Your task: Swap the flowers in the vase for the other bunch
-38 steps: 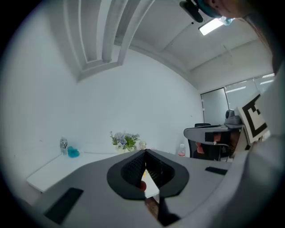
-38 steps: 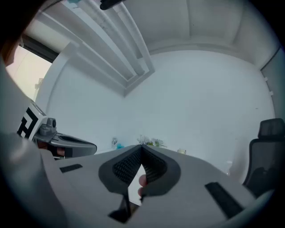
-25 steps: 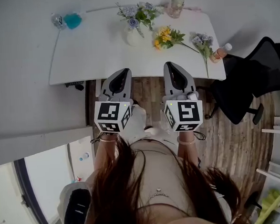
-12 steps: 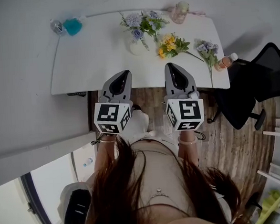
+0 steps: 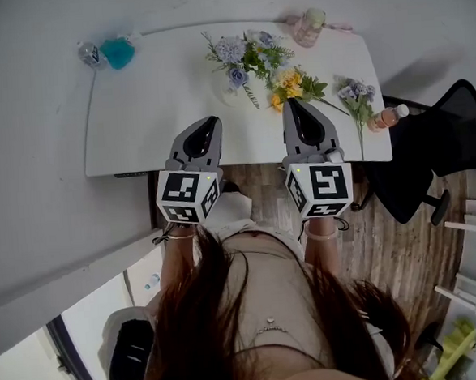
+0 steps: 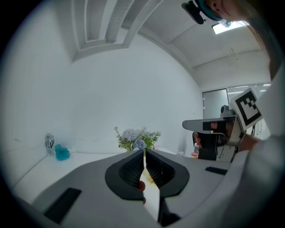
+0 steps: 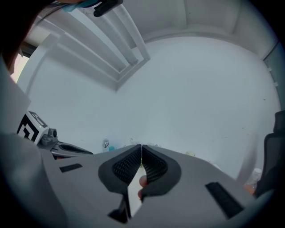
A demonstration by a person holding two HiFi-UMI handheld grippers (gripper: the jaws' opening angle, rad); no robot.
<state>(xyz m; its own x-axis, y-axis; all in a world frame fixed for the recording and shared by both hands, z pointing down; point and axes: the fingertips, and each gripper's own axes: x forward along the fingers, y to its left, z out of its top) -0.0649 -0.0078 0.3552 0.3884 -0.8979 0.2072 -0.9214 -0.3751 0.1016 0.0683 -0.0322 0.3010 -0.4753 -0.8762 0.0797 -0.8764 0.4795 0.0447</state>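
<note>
A white vase (image 5: 229, 94) stands mid-table with purple and blue flowers (image 5: 241, 52) in it; the left gripper view shows the same flowers (image 6: 136, 137) straight ahead. A yellow bunch (image 5: 292, 83) lies just right of the vase, and a loose purple bunch (image 5: 353, 92) lies further right. My left gripper (image 5: 206, 123) is shut and empty over the table's near edge. My right gripper (image 5: 294, 102) is shut and empty too, its tip beside the yellow bunch. Neither touches a flower.
A teal object (image 5: 118, 52) and a small water bottle (image 5: 89, 52) sit at the table's (image 5: 150, 102) far left. A pinkish jar (image 5: 309, 26) stands at the back, an orange bottle (image 5: 387, 117) at the right edge. A black chair (image 5: 430, 154) stands right of the table.
Both grippers have moved forward toward the table, still shut. The right tip now reaches over the table edge next to the yellow bunch.
</note>
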